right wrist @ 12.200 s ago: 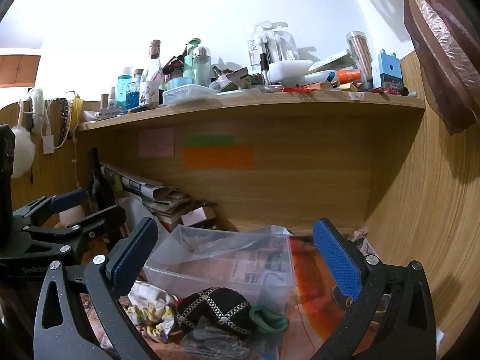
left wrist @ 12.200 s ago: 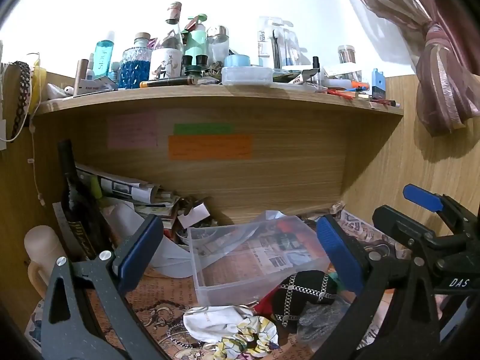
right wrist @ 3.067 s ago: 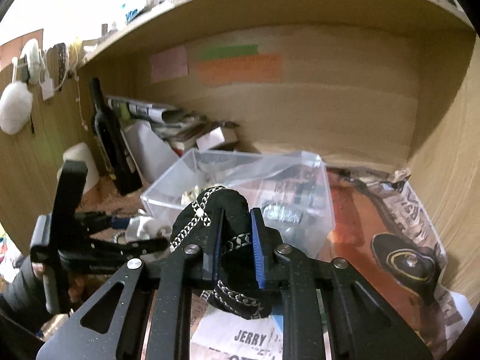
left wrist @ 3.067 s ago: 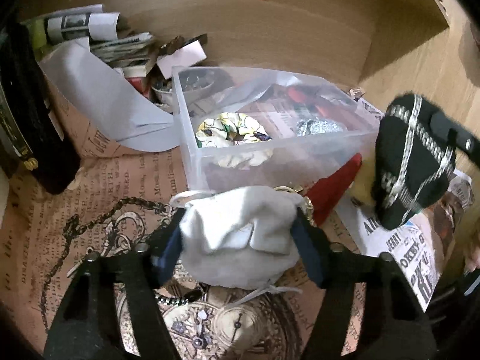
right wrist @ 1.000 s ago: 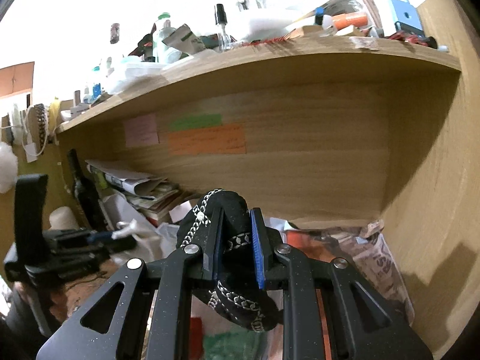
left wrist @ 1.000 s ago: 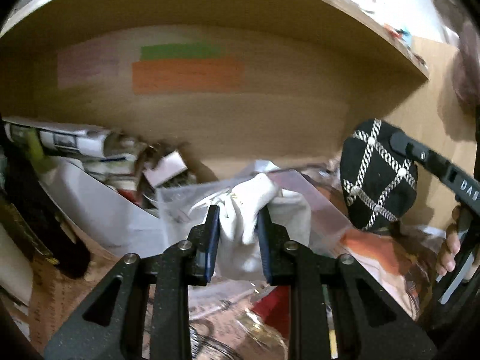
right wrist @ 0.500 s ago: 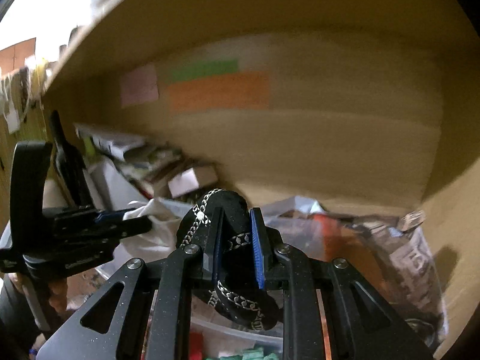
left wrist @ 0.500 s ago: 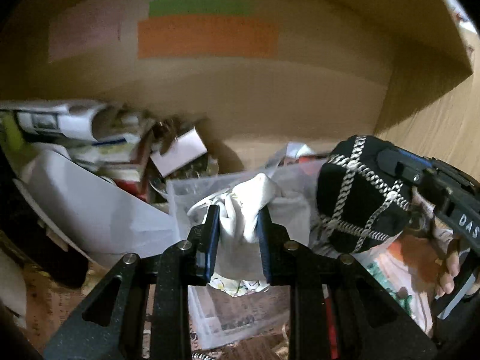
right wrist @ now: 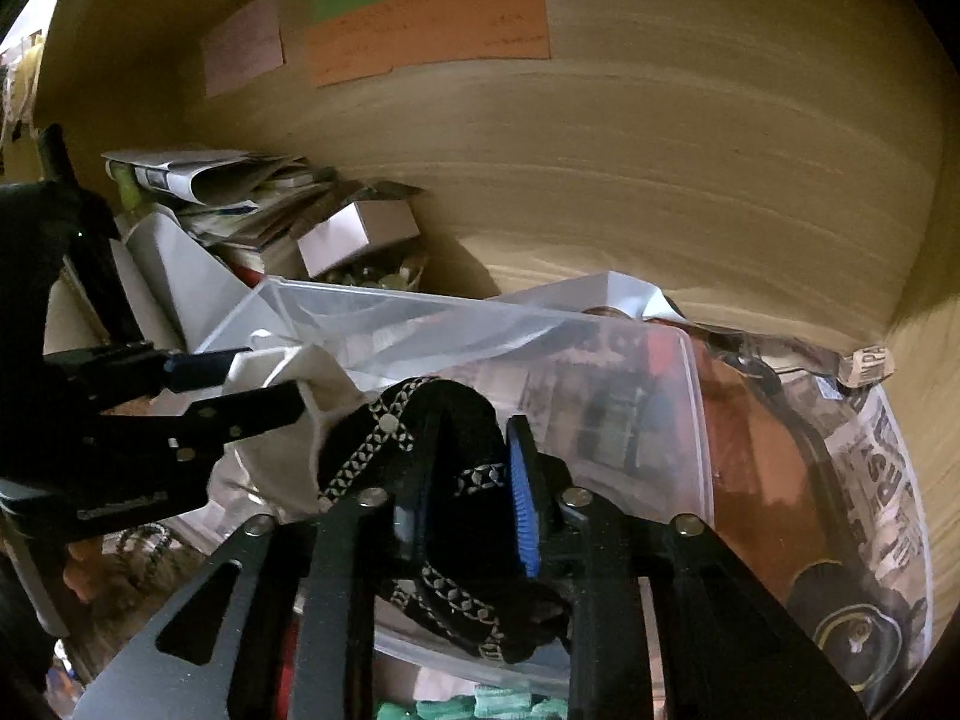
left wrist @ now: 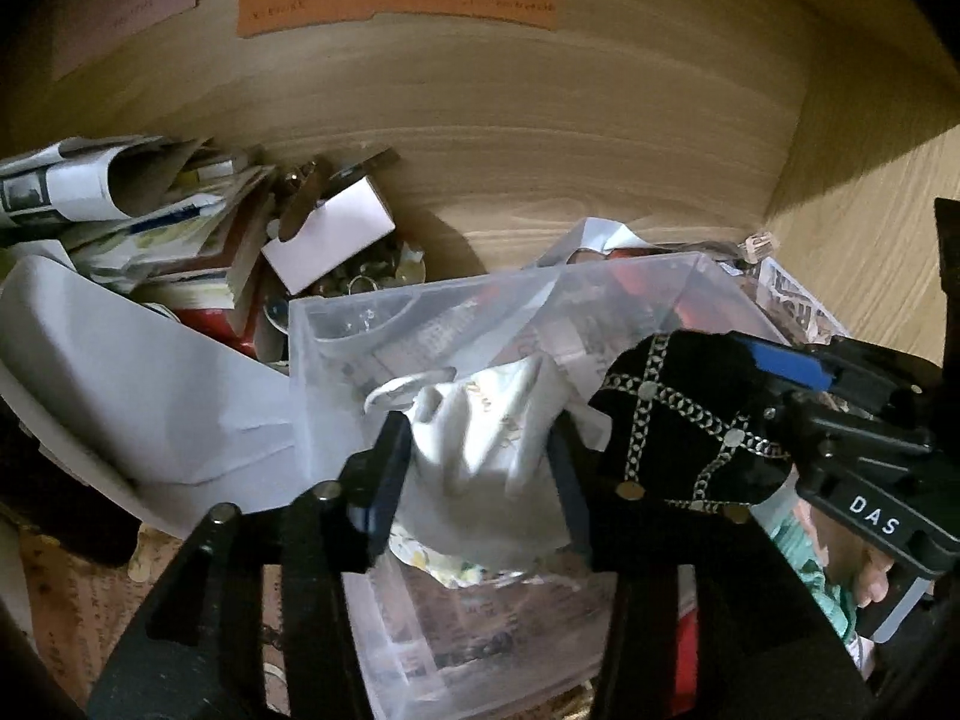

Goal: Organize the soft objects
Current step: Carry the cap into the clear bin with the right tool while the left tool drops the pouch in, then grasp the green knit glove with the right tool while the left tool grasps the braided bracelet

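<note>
While both items are being held over the clear plastic bin, the white cloth pouch is being clamped between the fingers of the left gripper. Just beside it, touching, the black chain-trimmed pouch is being gripped by the right gripper. Stacked papers are being seen behind the bin.
</note>
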